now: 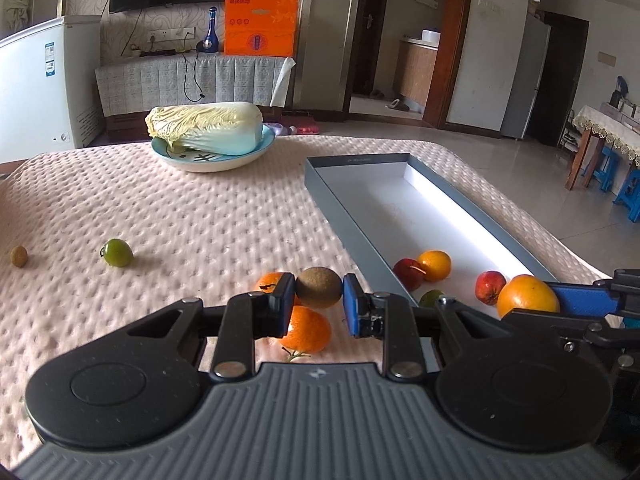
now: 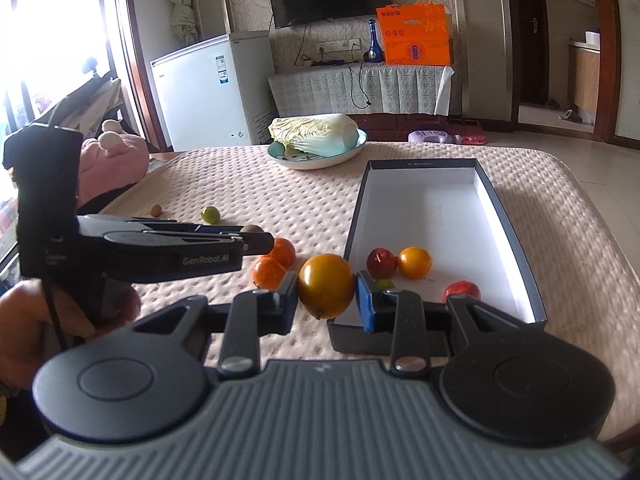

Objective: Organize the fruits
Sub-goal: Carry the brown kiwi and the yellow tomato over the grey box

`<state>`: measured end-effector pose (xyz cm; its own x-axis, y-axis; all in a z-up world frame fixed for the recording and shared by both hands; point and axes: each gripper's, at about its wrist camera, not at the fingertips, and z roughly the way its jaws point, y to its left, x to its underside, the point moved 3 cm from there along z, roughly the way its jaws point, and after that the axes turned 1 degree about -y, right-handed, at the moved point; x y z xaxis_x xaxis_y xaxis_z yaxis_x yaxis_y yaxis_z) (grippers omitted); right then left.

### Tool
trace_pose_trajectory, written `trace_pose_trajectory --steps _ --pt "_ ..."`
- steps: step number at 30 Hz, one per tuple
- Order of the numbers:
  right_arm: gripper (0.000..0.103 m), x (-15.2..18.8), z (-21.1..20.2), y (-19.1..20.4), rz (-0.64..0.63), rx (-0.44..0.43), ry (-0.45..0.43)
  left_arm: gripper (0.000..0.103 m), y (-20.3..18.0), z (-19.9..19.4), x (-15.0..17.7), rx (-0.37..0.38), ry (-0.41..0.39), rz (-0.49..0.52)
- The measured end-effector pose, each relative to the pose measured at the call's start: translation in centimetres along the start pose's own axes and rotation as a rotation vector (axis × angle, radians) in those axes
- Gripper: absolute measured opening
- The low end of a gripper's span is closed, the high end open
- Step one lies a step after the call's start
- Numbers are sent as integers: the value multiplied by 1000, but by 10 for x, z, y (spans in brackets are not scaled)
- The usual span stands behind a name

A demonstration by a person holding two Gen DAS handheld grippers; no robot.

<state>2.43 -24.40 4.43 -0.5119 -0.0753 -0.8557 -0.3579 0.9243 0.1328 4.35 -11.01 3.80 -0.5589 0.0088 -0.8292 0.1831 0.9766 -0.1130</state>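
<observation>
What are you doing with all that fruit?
A person is sorting fruit into the grey box with a gripper in each hand. The left gripper has its jaws shut on a kiwi, and the right gripper holds a big orange at the box's near end. A few fruits already lie inside. Two tangerines, a green fruit and a small brown one wait on the tablecloth.

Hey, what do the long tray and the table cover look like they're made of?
Tray: probably cardboard, matte grey outside, white inside; thin, straight folded walls and small print on the end wall suggest a box lid. Table cover: soft fabric, likely quilted or foam-backed, pale pink with regular dimples and no shine.
</observation>
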Motion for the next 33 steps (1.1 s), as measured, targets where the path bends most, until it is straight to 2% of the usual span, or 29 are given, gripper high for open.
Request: trace_pose_trajectory --steps 19,33 --pt "34 2 1 -6 9 26 1 30 11 7 5 -68 29 -24" --pt "34 3 4 -3 1 24 4 30 12 5 2 -64 20 -26"
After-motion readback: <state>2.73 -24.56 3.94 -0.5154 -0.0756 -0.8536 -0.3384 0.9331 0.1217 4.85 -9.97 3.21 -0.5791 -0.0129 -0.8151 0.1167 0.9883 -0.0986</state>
